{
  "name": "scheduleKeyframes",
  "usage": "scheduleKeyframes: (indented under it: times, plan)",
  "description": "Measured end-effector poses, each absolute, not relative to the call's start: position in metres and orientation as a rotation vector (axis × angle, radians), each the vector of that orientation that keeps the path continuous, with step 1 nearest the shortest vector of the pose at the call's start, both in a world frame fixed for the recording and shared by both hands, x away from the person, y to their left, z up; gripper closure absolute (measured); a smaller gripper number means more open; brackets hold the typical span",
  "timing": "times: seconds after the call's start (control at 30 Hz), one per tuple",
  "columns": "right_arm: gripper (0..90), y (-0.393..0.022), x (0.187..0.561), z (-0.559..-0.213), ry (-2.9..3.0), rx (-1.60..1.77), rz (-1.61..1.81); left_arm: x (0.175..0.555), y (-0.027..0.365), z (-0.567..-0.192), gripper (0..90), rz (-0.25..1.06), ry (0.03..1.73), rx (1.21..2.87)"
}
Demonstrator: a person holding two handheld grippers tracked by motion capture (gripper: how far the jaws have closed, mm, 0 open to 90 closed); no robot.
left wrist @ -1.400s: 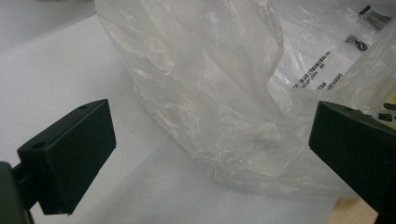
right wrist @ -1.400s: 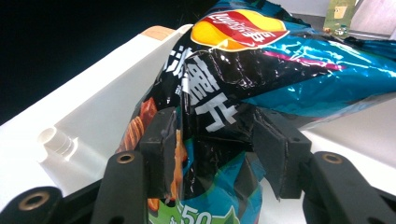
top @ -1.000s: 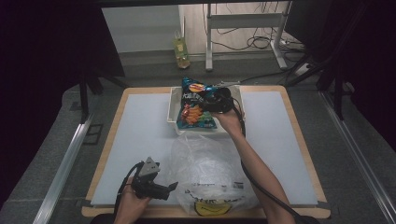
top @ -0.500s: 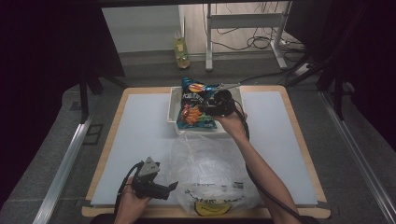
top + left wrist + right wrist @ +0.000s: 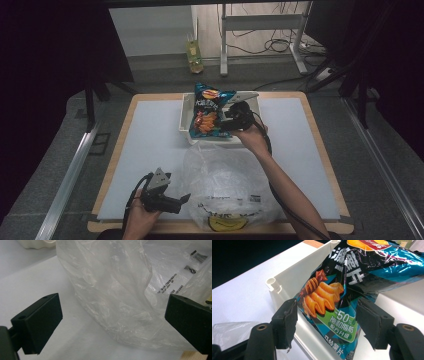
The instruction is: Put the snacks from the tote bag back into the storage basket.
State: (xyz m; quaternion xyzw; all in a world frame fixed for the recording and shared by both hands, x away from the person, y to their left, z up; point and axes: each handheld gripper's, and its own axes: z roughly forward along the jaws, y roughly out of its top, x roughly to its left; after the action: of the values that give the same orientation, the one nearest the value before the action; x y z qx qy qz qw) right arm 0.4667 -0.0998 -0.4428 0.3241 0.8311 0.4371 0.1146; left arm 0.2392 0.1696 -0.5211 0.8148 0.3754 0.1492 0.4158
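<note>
White board point(image 5: 150, 145) covers the wooden table, and on its near half lies a clear plastic bag point(image 5: 230, 185), crumpled and loose, its printed end toward the person. Beyond the bag, touching its far edge, stands a cream tray point(image 5: 186, 112). In the tray a blue chip packet point(image 5: 210, 110) leans with its long axis running from the near rim up and away to the far rim, its top sticking out past the tray's far wall.

The right gripper point(image 5: 231, 120) is at the packet's right flank, reaching in from the side over the tray's near right corner. In the right gripper view point(image 5: 325, 325) its jaws have just been opening, and the packet's lower end point(image 5: 332, 317) lies between them; the pads stand to either side of the foil with a gap on each, so by my reading nothing is clamped. The packet's long axis runs nearly straight ahead of this gripper, so the jaws straddle its narrow width, which suits a grip across it.

The left gripper point(image 5: 172, 200) rests at the table's near left edge, well apart from the tray and just left of the bag. Its jaws are spread wide point(image 5: 110, 322), facing the bag's crumpled side with nothing between the pads.

The right hand is far the nearer to the packet; the left is the nearer to the bag, which lies to its right.
</note>
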Motion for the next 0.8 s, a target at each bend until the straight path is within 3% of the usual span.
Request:
scheduleKeyframes:
  times: [0.8]
  plan:
    - [27.7,-0.101,0.436,-0.436,2.478,0.841,1.254,0.239,0.171,-0.52,1.3,0.377,0.93,2.028]
